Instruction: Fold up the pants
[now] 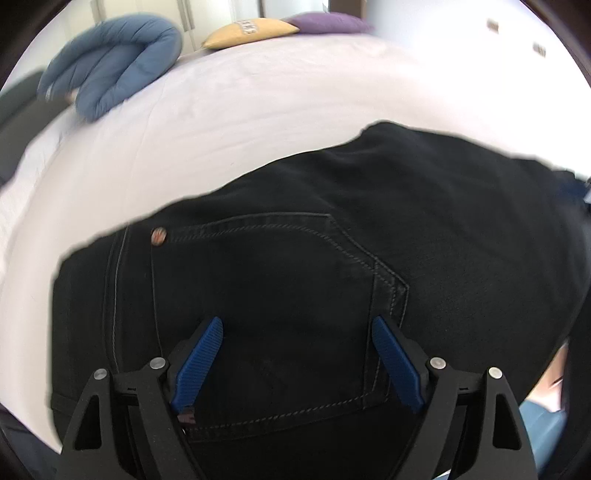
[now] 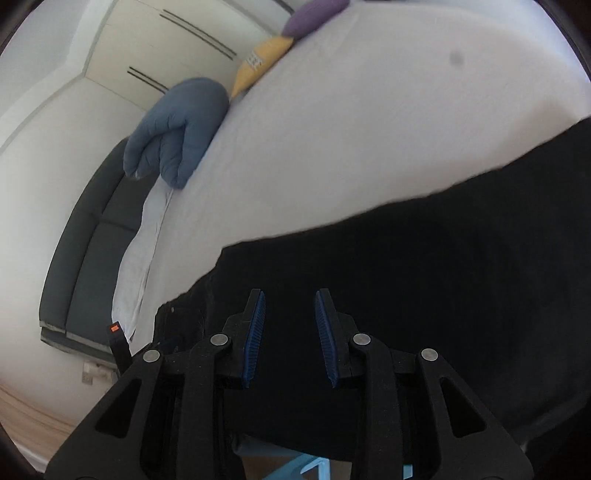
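Note:
Black jeans (image 1: pixel 424 229) lie flat on a white bed sheet (image 1: pixel 258 110), back side up, showing a stitched back pocket (image 1: pixel 277 280) and a copper rivet (image 1: pixel 159 236). My left gripper (image 1: pixel 297 321) hovers over that pocket, open wide, with nothing between its blue pads (image 1: pixel 199 362). In the right wrist view the jeans (image 2: pixel 443 280) fill the lower right, with one end near the bed's edge. My right gripper (image 2: pixel 290 293) is above that end, its jaws a little apart. I see no fabric pinched between its pads (image 2: pixel 255 332).
A blue bolster pillow (image 1: pixel 110 66) (image 2: pixel 181 129), a yellow cushion (image 1: pixel 247 31) (image 2: pixel 258 62) and a purple cushion (image 1: pixel 328 22) (image 2: pixel 314 14) lie along the bed's far edge. A dark padded bed frame (image 2: pixel 85 258), a white wardrobe (image 2: pixel 166 48) and wooden floor (image 2: pixel 29 417) lie beyond.

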`<control>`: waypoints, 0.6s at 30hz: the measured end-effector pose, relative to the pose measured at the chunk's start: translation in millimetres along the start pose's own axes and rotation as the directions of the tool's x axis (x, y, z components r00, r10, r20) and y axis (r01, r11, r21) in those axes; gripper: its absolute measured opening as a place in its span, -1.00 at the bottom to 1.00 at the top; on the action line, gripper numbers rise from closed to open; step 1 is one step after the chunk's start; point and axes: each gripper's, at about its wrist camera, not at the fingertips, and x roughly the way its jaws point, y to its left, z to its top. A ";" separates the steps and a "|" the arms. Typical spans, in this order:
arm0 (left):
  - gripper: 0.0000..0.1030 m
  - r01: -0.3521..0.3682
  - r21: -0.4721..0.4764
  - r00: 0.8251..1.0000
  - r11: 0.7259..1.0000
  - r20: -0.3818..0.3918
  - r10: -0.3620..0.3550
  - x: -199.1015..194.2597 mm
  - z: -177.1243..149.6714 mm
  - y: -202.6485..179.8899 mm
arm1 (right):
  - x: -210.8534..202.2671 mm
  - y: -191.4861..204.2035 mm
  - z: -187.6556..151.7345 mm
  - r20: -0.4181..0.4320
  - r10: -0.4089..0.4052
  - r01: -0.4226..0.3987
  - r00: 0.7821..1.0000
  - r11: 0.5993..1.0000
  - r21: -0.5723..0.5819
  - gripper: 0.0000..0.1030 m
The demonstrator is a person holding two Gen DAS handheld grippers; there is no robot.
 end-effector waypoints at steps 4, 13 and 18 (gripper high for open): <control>0.66 -0.061 -0.006 0.998 0.998 0.004 0.061 -12.2 -17.0 19.9 | 33.7 -43.4 -0.1 -0.056 -0.081 0.084 0.995 0.995 0.056 -0.89; 0.33 -0.053 -0.063 0.993 0.997 0.100 0.060 -32.1 21.3 37.9 | -50.2 -61.0 28.2 0.161 -0.353 0.327 0.922 0.930 0.166 -0.88; 0.26 -0.051 -0.075 0.998 0.996 0.042 0.054 5.1 19.9 40.2 | 48.8 41.4 31.6 -0.015 -0.035 0.033 0.999 0.994 -0.105 -0.88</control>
